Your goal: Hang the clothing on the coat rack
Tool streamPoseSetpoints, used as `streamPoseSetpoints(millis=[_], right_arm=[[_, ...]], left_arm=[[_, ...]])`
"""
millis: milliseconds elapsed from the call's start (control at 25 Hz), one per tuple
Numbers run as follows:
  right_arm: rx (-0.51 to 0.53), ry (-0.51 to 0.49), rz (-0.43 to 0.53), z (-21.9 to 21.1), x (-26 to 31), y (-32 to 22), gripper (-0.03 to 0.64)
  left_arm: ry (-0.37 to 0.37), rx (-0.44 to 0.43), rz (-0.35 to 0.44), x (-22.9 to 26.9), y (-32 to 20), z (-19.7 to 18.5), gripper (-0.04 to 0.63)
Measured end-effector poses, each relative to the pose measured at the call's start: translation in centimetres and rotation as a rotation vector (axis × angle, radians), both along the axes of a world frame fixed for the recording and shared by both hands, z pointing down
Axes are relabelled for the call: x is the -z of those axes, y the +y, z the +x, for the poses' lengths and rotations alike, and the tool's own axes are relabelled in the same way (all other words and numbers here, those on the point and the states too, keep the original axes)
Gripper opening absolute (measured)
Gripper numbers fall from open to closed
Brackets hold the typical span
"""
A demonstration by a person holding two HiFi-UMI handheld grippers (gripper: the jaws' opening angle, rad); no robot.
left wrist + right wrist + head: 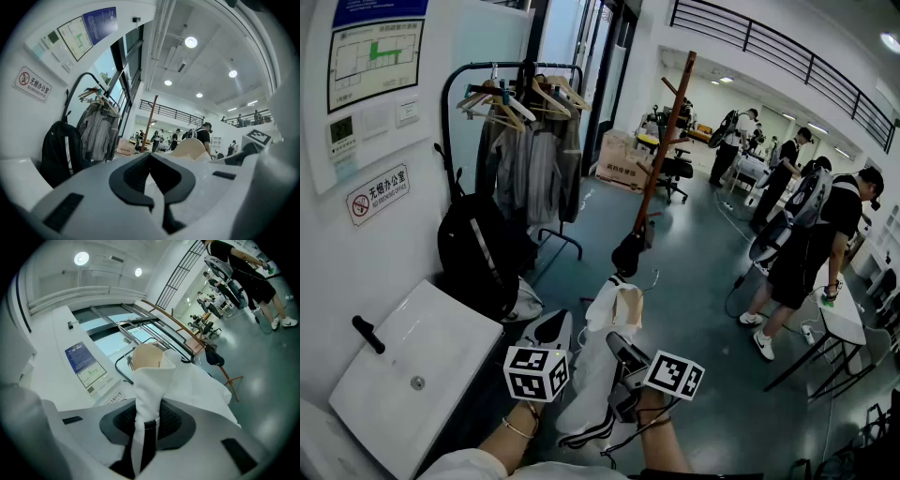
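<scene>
Over on the left wall side there's a black garment rack [511, 112] already loaded with grey clothes, and a black backpack [478, 253] slumped under it. The actual target, the reddish wooden coat rack [667, 131], stands further out on the grey floor [694, 272] with one dark item hanging low on it. The white garment [598, 361] is nowhere near it yet. It's down close to the person, bunched up between the two grippers and well apart from the pole. The right gripper [143, 427] is pinching a fold of the white cloth with a black stripe on it, and the fabric sticks up straight out of its jaws. I'd guess that's to keep the collar end high so it can be lifted to a peg. The left gripper [150, 176] sits just beside the garment on its left. Its jaws are pressed together and I can't see any cloth caught in them, so it looks more like it's steadying than holding. A tan wooden hanger [147, 357] pokes out of the neck, just beyond the right gripper's jaws
</scene>
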State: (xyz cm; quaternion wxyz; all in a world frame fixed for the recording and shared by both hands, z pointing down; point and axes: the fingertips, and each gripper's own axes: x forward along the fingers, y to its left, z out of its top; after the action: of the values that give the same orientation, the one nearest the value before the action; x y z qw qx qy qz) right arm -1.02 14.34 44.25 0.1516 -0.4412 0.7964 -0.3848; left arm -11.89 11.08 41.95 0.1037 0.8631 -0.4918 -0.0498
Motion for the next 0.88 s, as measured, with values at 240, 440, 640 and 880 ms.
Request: streamPoseSetpoints(millis=[240, 440, 640, 880], right_arm=[[0.003, 0.003, -0.005, 0.1, -0.1, 0.9, 0.095], [0.019, -0.018, -0.007, 0.0, 0.2, 1.2, 0.095], [0.01, -0.044, -0.015, 0.1, 0.3, 1.3, 0.098], [-0.029, -0.049, -0.016, 0.1, 0.8, 1.0, 0.1]], left_arm=[[0.0, -0.014, -0.027, -0.9, 0.5, 0.1, 0.008], [0.008, -0.028, -0.022, -0.7, 0.5, 0.0, 0.008], [0.014, -0.061, -0.024, -0.9, 0.4, -0.1, 0.009], [-0.007, -0.102, -0.022, -0.9, 0.1, -0.9, 0.008]])
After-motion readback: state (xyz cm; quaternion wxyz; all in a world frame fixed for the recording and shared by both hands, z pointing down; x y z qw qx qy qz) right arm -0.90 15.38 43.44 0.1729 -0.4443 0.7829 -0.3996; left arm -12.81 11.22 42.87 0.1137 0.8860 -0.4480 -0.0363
